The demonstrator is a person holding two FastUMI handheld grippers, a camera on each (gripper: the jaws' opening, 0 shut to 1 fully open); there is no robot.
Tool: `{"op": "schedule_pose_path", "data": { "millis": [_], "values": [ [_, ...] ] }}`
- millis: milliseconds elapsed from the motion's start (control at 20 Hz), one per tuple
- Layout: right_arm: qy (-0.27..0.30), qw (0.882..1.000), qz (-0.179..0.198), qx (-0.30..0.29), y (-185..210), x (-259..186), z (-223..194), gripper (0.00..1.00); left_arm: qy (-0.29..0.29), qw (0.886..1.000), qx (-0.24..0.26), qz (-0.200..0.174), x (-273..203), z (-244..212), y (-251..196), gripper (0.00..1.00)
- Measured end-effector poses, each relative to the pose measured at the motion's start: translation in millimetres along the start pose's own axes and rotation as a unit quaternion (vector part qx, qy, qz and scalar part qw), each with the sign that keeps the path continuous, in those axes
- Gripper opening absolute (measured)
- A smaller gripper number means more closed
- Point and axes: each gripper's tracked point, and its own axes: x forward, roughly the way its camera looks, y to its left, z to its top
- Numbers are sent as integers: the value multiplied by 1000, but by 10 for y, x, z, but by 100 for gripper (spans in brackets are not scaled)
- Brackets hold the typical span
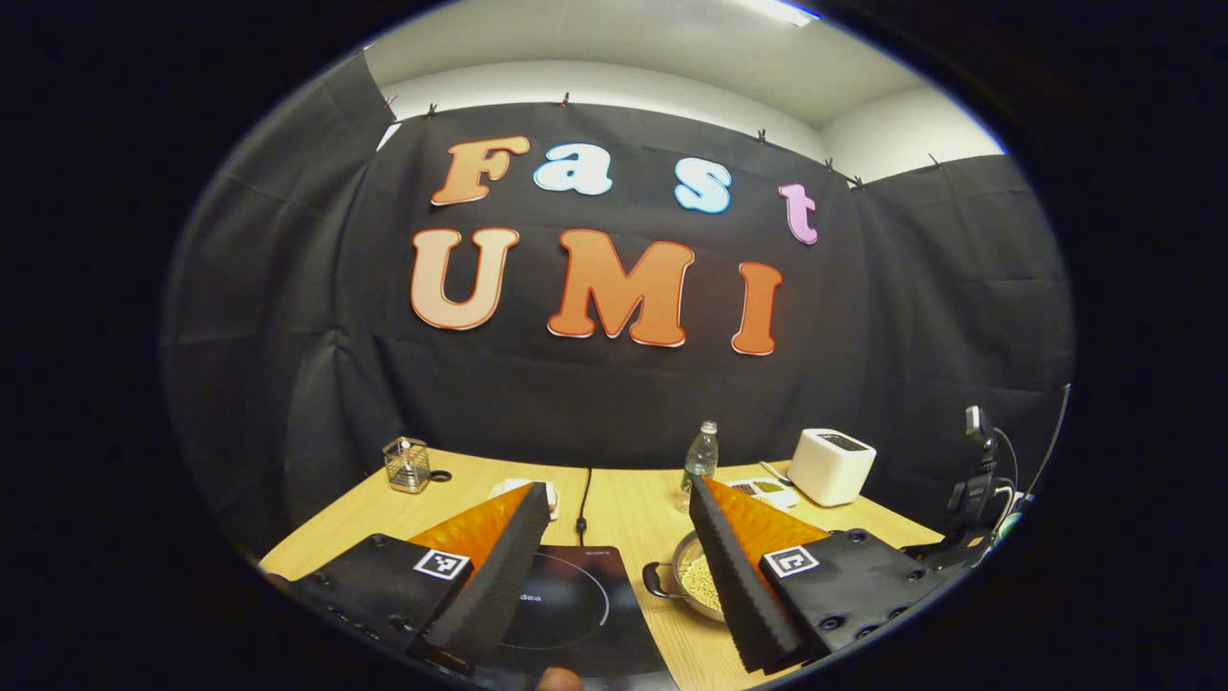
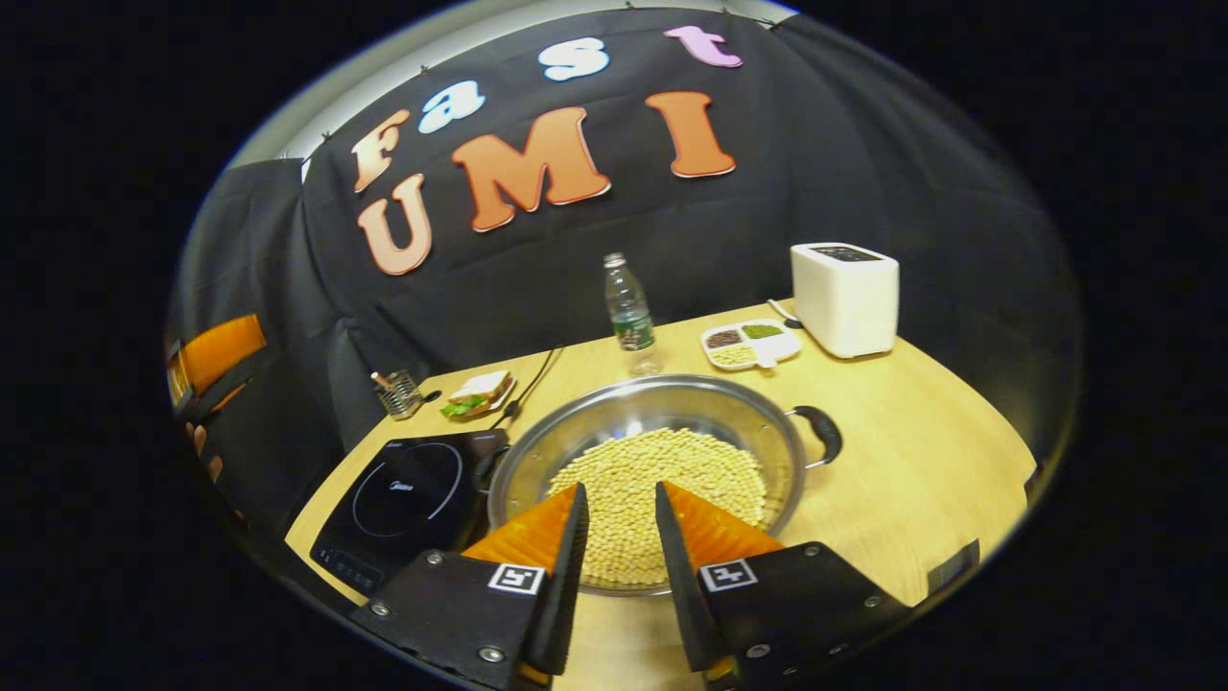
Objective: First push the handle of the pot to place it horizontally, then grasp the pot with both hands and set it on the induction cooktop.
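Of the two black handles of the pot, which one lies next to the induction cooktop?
The left handle, the one almost touching the induction cooktop. The other handle of the pot points the opposite way, over bare table toward the white toaster.

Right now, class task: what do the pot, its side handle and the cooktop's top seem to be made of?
Pot: likely stainless steel, polished; its inner wall mirrors light.
Side handle: probably dark plastic on a metal bracket; matt black.
Induction cooktop: looks like black glass or ceramic; smooth, faintly glossy, with a printed ring.
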Motion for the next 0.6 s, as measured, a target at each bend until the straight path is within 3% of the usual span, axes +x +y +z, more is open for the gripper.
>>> {"op": "schedule_pose_path", "data": {
  "millis": [350,600],
  "values": [
    [-17,997,-72,10,-764,48,129,90,79,996,-2,-50,507,-685,-515,96],
    [5,994,-105,-5,-1102,323,83,95,154,986,29,-59,833,-1302,-620,96]
  ]
}}
